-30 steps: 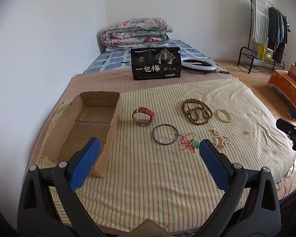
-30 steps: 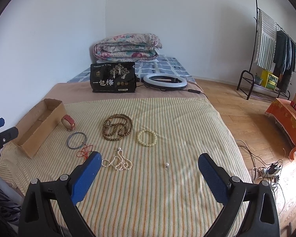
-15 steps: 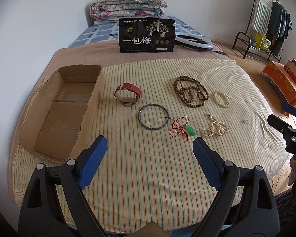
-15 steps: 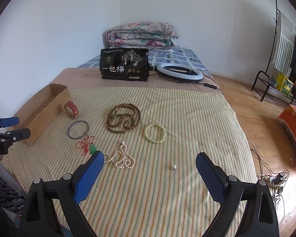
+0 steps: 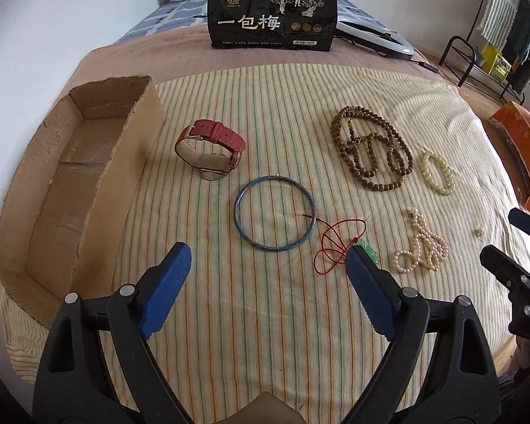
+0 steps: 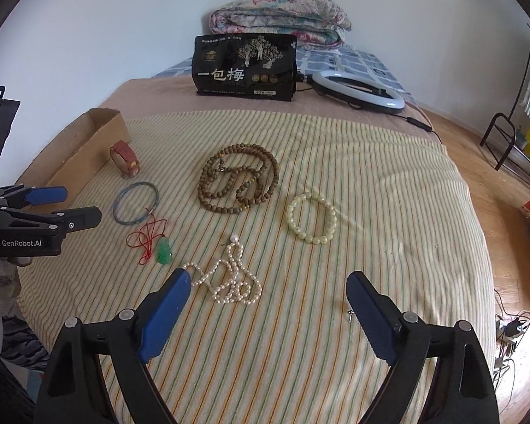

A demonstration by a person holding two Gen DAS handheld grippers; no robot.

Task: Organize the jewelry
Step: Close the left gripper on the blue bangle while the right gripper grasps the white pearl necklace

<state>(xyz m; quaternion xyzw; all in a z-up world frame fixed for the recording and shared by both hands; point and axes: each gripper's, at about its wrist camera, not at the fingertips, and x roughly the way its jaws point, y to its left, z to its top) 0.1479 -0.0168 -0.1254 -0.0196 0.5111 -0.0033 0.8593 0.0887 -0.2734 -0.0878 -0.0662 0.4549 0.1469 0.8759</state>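
Note:
Jewelry lies on a striped cloth point(image 5: 265, 318): a red-strap watch point(image 5: 210, 148), a blue bangle point(image 5: 275, 213), a green pendant on red cord point(image 6: 164, 251), a brown bead necklace point(image 6: 238, 182), a pale bead bracelet point(image 6: 311, 218), a pearl necklace point(image 6: 231, 275) and a small stud point(image 6: 351, 313). An empty cardboard box point(image 5: 67, 183) sits at the left. My left gripper point(image 5: 266, 258) is open above the cloth, just short of the bangle. My right gripper point(image 6: 268, 286) is open over the pearl necklace.
A black printed bag point(image 5: 272, 17) stands at the back of the bed, with a ring light point(image 6: 358, 90) beside it and folded quilts point(image 6: 281, 17) behind. A clothes rack point(image 5: 494, 46) and orange box point(image 5: 523, 141) stand on the floor to the right.
Both grippers have moved forward and lower toward the jewelry. Both stay open. Nothing on the cloth has moved.

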